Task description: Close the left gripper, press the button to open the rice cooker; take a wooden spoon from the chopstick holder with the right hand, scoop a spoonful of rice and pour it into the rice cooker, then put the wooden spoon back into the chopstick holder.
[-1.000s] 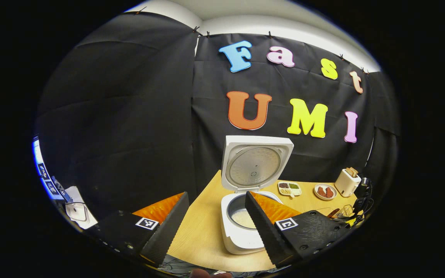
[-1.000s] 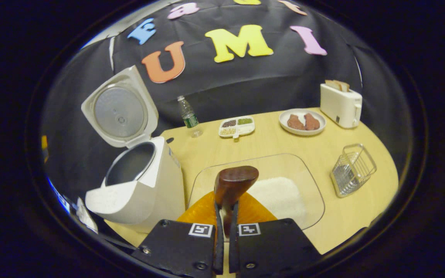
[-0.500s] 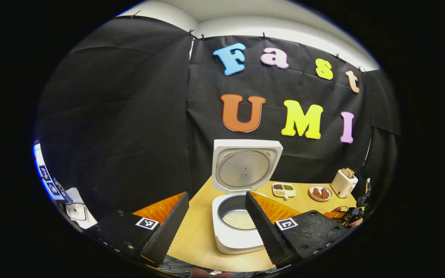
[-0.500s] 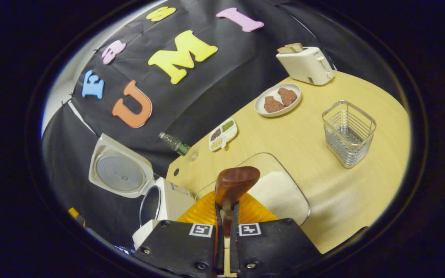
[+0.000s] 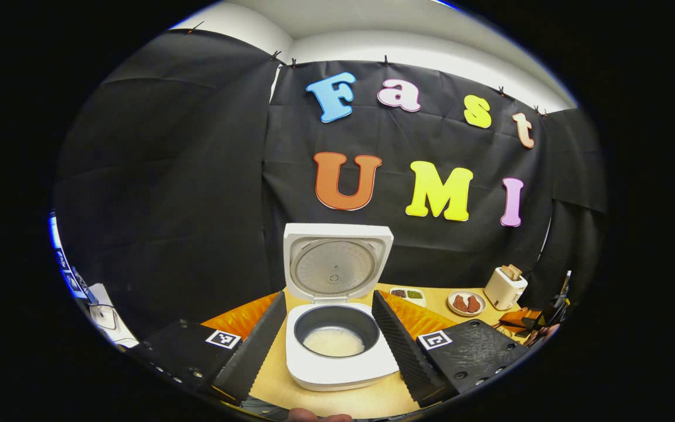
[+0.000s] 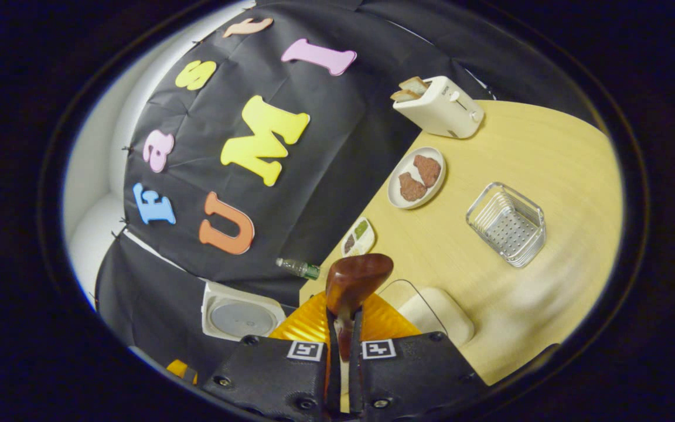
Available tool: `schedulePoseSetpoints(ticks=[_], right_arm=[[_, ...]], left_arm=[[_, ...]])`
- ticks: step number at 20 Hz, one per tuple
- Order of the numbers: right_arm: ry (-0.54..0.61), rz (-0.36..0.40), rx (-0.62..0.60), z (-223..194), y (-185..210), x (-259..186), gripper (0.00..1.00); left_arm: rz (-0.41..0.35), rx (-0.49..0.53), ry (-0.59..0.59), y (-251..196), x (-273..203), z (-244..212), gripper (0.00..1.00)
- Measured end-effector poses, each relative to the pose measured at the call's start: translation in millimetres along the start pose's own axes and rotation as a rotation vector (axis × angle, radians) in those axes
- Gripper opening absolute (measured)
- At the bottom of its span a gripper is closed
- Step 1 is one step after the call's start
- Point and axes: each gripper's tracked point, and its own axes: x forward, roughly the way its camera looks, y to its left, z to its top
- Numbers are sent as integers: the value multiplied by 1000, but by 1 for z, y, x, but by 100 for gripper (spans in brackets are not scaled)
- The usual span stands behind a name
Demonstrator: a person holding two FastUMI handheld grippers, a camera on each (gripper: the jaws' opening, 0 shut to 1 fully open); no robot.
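Note:
The white rice cooker (image 5: pixel 340 366) stands open, lid (image 5: pixel 336 268) upright, with rice in its dark pot (image 5: pixel 336 340). My left gripper (image 5: pixel 329 299) is open and holds nothing; the cooker sits framed between its fingers, farther off. My right gripper (image 6: pixel 342 313) is shut on the handle of the wooden spoon (image 6: pixel 356 278), whose brown bowl sticks up ahead of the fingertips. I cannot tell whether the bowl carries rice. The wire chopstick holder (image 6: pixel 507 224) stands on the table to the right of the spoon. The cooker's lid (image 6: pixel 238 316) shows low at the left.
A glass tray (image 6: pixel 416 293) holding a heap of rice (image 6: pixel 437 308) lies just beyond the spoon. Farther back are a divided dish (image 6: pixel 358 236), a water bottle (image 6: pixel 297 268), a plate (image 6: pixel 401 186) with two brown pieces and a toaster (image 6: pixel 438 105).
My right gripper has rolled and swung away from the cooker with the spoon in it, towards the chopstick holder's side. My left gripper has shifted, so the cooker now sits centred between its fingers.

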Motion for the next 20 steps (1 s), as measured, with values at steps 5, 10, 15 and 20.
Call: schedulePoseSetpoints(ticks=[5, 10, 15, 20], right_arm=[[-4, 91, 2, 6, 59, -3, 10], [45, 157, -72, -33, 128, 24, 11], [126, 217, -73, -96, 184, 63, 10], [190, 204, -169, -149, 207, 103, 11]], left_arm=[[1, 24, -28, 3, -4, -1, 95], [-10, 45, -73, 24, -14, -1, 94], [-8, 49, -61, 59, -16, -9, 94], [55, 32, -43, 106, -22, -11, 94]])
